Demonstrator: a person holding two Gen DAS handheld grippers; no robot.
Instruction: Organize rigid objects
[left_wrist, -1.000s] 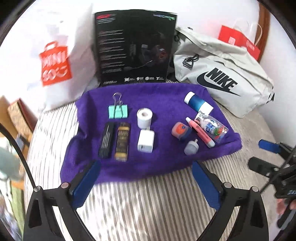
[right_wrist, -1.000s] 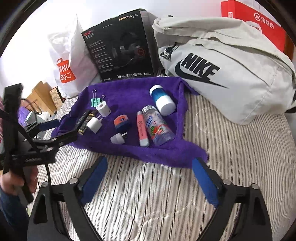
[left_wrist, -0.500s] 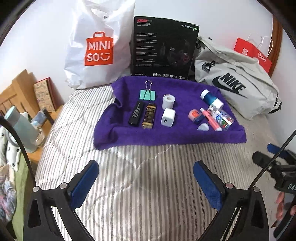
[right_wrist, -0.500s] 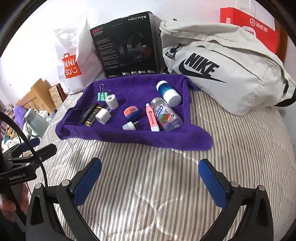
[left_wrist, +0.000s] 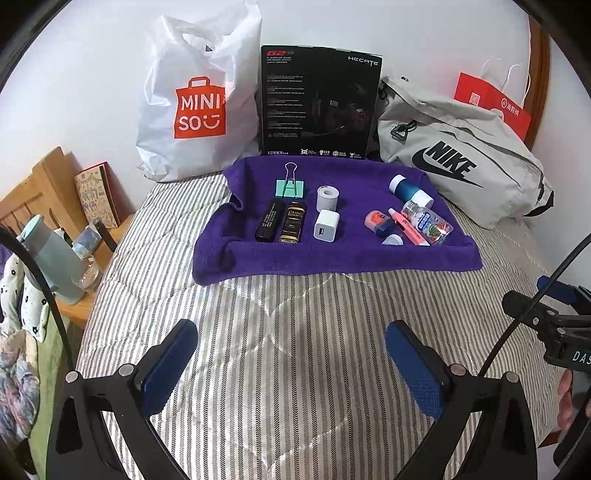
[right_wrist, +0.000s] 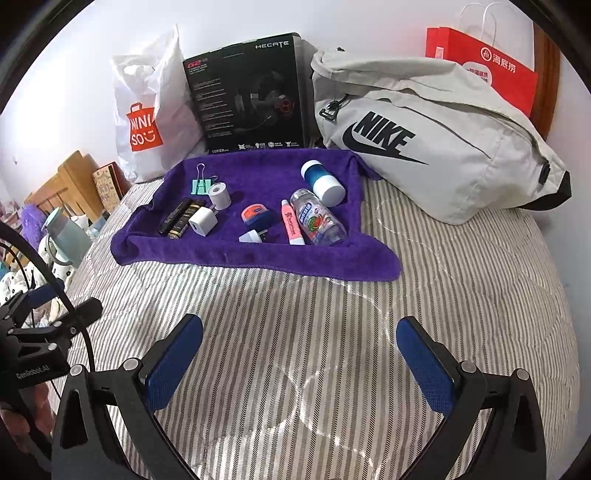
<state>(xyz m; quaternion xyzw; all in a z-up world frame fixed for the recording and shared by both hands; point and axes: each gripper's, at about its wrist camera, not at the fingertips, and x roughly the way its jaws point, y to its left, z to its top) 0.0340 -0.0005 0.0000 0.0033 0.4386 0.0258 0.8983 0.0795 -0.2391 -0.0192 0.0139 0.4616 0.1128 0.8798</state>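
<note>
A purple towel (left_wrist: 332, 258) (right_wrist: 207, 258) lies on the striped bed. On its left stand a green binder clip (left_wrist: 290, 187), a black stick (left_wrist: 269, 220), a gold-labelled stick (left_wrist: 293, 221), a white tape roll (left_wrist: 327, 197) and a white charger cube (left_wrist: 325, 230). On its right lie a blue-white bottle (right_wrist: 322, 182), a clear bottle (right_wrist: 317, 218), a pink tube (right_wrist: 292, 223), an orange-blue tin (right_wrist: 255, 216) and a small white plug (right_wrist: 253, 236). My left gripper (left_wrist: 291, 354) and right gripper (right_wrist: 299, 350) are open and empty, over the bed well short of the towel.
A white Miniso bag (left_wrist: 195, 110), a black headset box (left_wrist: 317, 103), a grey Nike bag (right_wrist: 436, 144) and a red paper bag (right_wrist: 484, 70) stand behind the towel. A wooden bedside shelf (left_wrist: 40, 192) with a blue flask (left_wrist: 51, 254) is at the left.
Both grippers have pulled back from the towel and risen, so the towel and its objects look smaller and farther. Both stay open. Nothing on the towel has moved.
</note>
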